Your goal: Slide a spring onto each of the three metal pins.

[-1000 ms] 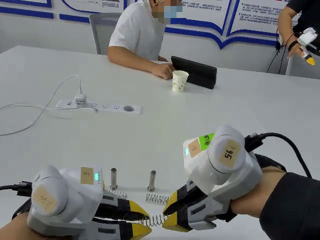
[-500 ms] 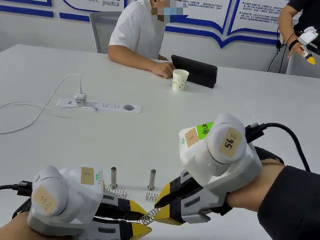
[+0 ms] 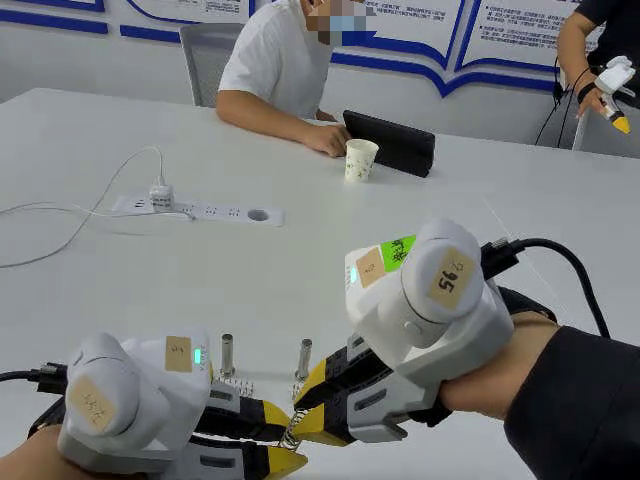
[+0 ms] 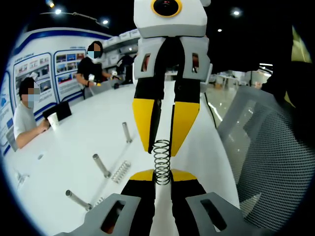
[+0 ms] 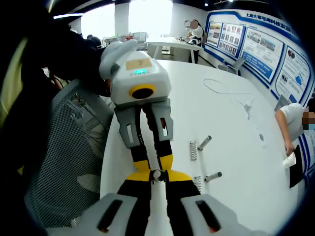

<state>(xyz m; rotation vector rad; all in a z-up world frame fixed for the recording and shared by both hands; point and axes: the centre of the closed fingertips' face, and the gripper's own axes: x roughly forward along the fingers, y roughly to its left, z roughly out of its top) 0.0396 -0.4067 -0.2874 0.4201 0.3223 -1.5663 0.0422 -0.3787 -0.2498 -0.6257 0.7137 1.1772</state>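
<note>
Now we hold one spring [image 4: 161,162] above the table [image 3: 300,250], tip to tip — left gripper [image 4: 161,178] clamped on one end, right gripper [image 5: 157,177] narrow about the other; whether it bites we cannot tell. Likely a handover to re-aim the coil — three pins [image 4: 101,165] stand bare beyond, spare springs [image 4: 120,171] beside them.

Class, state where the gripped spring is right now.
Left gripper view, centre: the spring spans between the left gripper and right gripper, right of the three pins.
</note>
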